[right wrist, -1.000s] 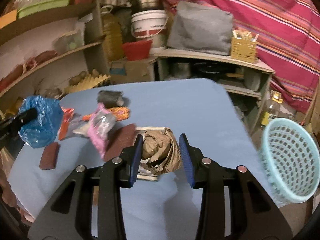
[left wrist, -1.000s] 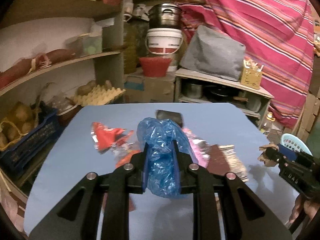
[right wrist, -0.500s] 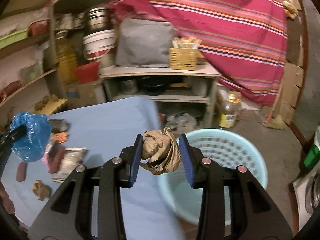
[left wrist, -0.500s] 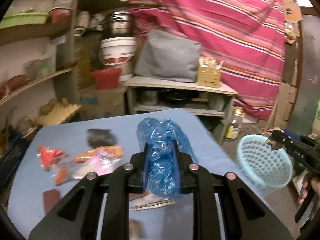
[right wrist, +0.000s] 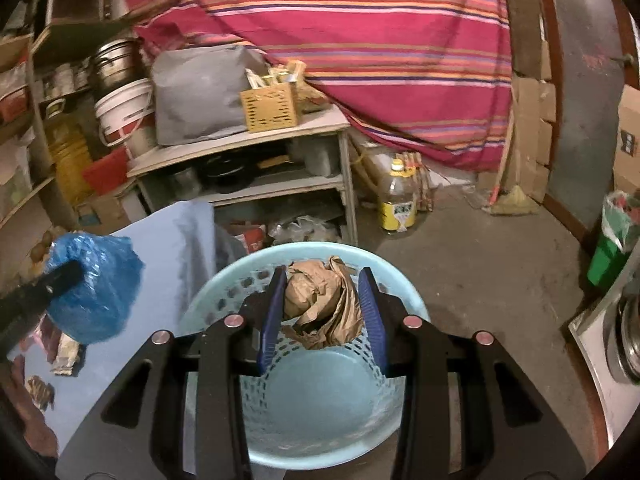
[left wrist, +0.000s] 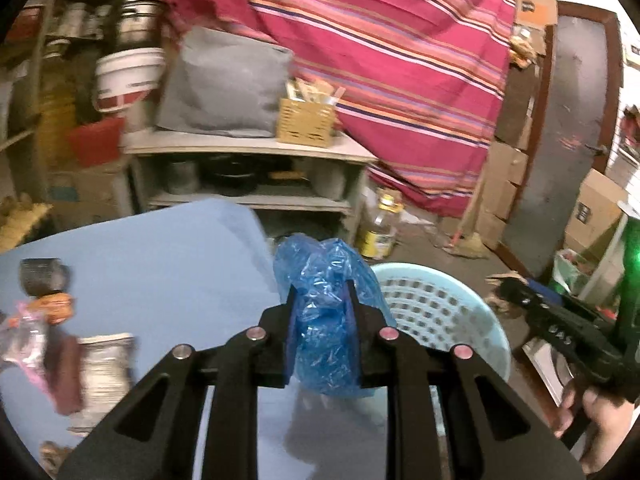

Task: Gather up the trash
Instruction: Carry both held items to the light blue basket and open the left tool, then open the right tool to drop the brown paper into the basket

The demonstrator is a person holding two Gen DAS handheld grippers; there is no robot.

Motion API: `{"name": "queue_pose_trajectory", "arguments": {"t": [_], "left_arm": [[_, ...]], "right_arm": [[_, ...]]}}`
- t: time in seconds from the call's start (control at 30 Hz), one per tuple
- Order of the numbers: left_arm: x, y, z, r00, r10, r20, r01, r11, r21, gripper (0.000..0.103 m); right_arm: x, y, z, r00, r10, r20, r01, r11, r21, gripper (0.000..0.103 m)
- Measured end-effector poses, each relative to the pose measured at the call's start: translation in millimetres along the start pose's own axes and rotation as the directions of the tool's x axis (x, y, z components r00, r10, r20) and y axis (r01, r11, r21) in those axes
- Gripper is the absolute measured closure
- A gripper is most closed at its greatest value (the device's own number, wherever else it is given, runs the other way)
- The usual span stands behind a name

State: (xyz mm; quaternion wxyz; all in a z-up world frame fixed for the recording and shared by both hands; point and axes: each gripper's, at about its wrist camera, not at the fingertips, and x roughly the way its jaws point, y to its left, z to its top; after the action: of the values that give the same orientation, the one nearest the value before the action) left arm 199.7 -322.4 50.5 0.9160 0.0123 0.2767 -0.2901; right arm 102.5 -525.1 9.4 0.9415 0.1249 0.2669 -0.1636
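The right gripper is clamped on a crumpled brown paper wad, which is held directly above the open mouth of the pale blue basket filling the lower centre of the right wrist view. The basket's floor is seen bare beneath the wad. The left gripper is pressed tight on a crinkled blue plastic bag, shown at the centre of the left wrist view, with the basket just beyond it to the right and the blue table spreading to the left. More litter is left on the table at the lower left of that view, among it a pink wrapper and a dark roll.

The carrying step is judged nearly finished and the drop is in hand. For the next move, the right jaws would need to be spread so the wad falls inside the rim; the bag would need to be brought over the basket's mouth before release, since it is not yet clearly above it
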Motion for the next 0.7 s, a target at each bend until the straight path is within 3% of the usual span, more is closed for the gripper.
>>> {"name": "queue_pose_trajectory", "arguments": {"t": [0.3,0.33,0.4,0.43,0.47,0.6,0.7], "left_arm": [[63,-45,-4,0.997,-0.025,-0.072,0.031,0.997,0.078,0.081],[68,-46,-5,0.996,-0.025,-0.08,0.032,0.996,0.08,0.078],[76,-46,-6,0.995,-0.019,-0.097,0.026,0.997,0.074,0.054],[77,-45,-7,0.996,-0.009,-0.089,0.015,0.998,0.066,0.033],[76,-43,-7,0.997,-0.001,-0.079,0.005,0.998,0.059,0.027],[73,-34,-8,0.996,0.015,-0.093,-0.013,1.0,0.027,0.027],[59,-23,-7,0.996,0.039,-0.074,-0.038,0.999,0.016,0.02]], "right_arm": [[14,-11,2,1.0,-0.008,-0.017,0.008,0.999,0.032,0.065],[15,-12,2,1.0,-0.008,-0.022,0.009,0.999,0.036,0.065],[18,-13,1,1.0,-0.008,-0.029,0.01,0.999,0.041,0.065],[19,-14,1,0.999,-0.007,-0.032,0.009,0.999,0.043,0.065],[20,-15,1,0.999,-0.006,-0.036,0.007,0.999,0.044,0.065],[24,-11,1,0.999,0.001,-0.048,0.001,0.999,0.042,0.065],[30,-4,-1,0.998,0.012,-0.061,-0.011,1.0,0.029,0.065]]}}
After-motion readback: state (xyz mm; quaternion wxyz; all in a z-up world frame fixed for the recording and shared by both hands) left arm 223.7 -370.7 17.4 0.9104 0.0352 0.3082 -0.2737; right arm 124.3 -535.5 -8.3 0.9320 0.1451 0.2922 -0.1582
